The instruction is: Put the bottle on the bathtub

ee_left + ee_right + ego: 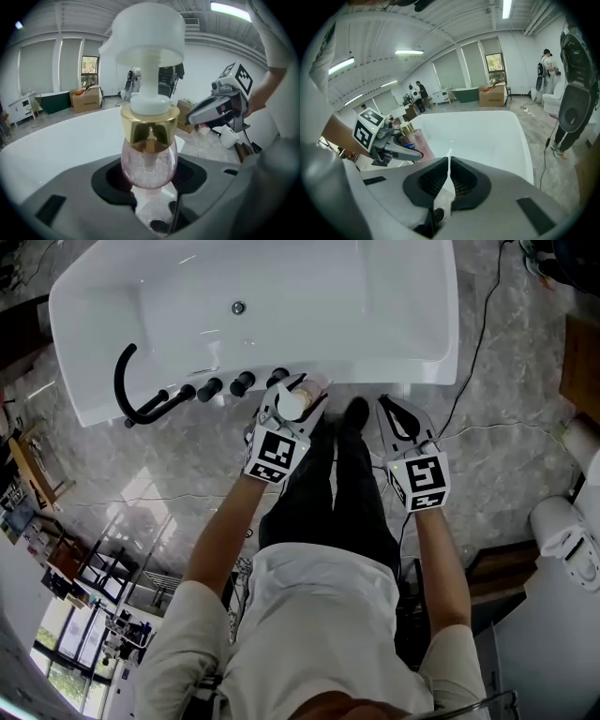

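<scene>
My left gripper (293,399) is shut on a pink glass pump bottle (149,159) with a gold collar and a white pump head (292,405). It holds the bottle upright at the near rim of the white bathtub (412,367), just right of the black taps. In the right gripper view the same bottle (414,136) shows by the tub's edge. My right gripper (401,417) hangs beside the left one, just short of the tub; its jaws are shut with nothing between them (448,176).
A black faucet with a curved spout (131,390) and round knobs (242,383) sits on the tub rim left of the bottle. A cable (473,362) runs over the marble floor at right. A white toilet (567,531) stands far right. People stand in the room's background.
</scene>
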The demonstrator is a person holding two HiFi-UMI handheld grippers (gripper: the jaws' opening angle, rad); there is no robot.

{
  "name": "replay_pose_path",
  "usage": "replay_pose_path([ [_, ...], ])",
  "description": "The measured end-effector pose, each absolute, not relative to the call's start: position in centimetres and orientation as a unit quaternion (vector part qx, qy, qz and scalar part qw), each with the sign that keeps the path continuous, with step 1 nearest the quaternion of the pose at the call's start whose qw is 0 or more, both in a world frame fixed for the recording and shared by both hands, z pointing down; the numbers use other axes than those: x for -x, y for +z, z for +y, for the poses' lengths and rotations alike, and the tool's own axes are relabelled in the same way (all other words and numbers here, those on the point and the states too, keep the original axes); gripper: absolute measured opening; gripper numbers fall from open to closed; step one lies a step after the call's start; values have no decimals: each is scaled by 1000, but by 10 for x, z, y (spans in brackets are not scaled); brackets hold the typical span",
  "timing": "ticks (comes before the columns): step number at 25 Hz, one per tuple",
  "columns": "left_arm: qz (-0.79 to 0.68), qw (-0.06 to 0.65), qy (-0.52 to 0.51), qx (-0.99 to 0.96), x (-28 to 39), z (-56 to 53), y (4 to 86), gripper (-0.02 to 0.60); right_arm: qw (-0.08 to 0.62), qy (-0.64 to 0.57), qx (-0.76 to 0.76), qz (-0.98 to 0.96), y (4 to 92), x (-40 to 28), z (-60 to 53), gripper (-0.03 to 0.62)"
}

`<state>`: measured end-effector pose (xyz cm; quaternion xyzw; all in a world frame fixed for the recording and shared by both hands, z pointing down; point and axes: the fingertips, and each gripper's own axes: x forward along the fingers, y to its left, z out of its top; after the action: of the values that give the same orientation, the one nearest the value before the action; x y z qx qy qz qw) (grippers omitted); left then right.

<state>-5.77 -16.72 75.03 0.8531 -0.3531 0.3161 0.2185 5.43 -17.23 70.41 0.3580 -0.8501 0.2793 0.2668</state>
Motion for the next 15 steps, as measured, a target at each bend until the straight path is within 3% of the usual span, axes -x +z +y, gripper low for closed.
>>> replay_pose_path([
  [15,-343,172,355,-852,23,-169,800,221,261,310,-360,-840,742,-61,-164,38],
])
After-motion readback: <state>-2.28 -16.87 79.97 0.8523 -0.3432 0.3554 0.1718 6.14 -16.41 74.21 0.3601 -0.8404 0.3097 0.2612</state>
